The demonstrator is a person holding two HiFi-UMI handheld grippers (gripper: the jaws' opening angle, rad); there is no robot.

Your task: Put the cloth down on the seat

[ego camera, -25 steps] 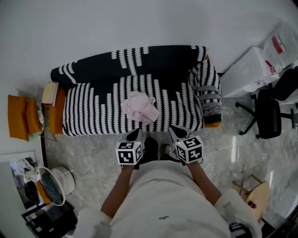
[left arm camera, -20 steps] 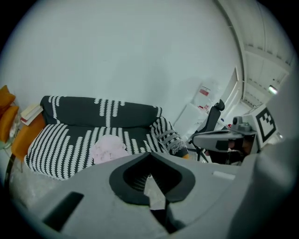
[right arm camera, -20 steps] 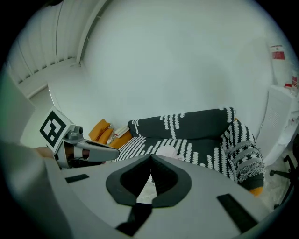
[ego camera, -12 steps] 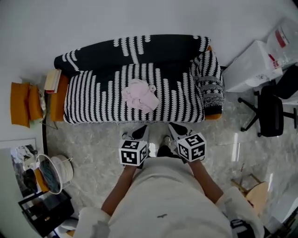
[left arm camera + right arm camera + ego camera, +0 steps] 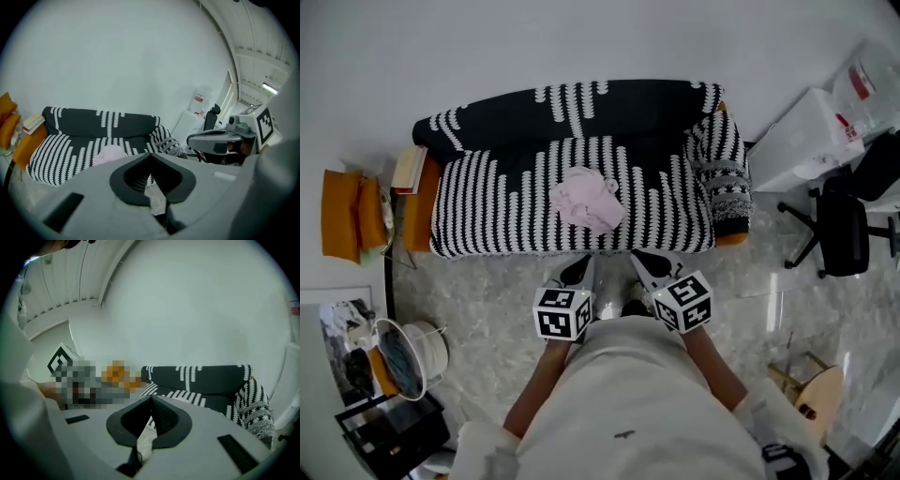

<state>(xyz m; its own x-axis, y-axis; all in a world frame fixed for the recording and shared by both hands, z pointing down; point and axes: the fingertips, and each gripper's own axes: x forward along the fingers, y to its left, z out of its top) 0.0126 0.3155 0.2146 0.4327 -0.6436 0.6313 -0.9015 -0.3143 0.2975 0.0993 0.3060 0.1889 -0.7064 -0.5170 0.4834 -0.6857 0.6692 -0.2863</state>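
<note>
Currently on the seat (image 5: 487,206) of the sofa (image 5: 581,117): one pink cloth (image 5: 588,199), crumpled in a loose heap. Lies near the middle of the seat, a little toward the front edge. Rests wholly on the black-and-white striped cover. Touches neither tool.

Left tongs (image 5: 579,270): held in front of the sofa, above the pale marbled floor (image 5: 487,291). Points toward the front edge of the seat, apart from the cloth. Jaws pressed together at the tips, as seen in the left gripper view. Grips nothing; only floor and the sofa's striped cover visible past the jaws.

Right tongs (image 5: 643,263): held just beside the left, likewise over the floor and aimed at the sofa front. Jaws also closed tip to tip in the right gripper view. Empty as well.

Surroundings, head view:
- Orange cushions (image 5: 342,225) stacked against the wall, left of the sofa.
- Book (image 5: 406,169) lying flat at the sofa's left end.
- Round basket (image 5: 408,354) on the floor, lower left, with blue and orange contents.
- Black office chair (image 5: 844,230) to the right, well apart from the sofa.
- White bags (image 5: 811,141) between that chair and the sofa's right arm.
</note>
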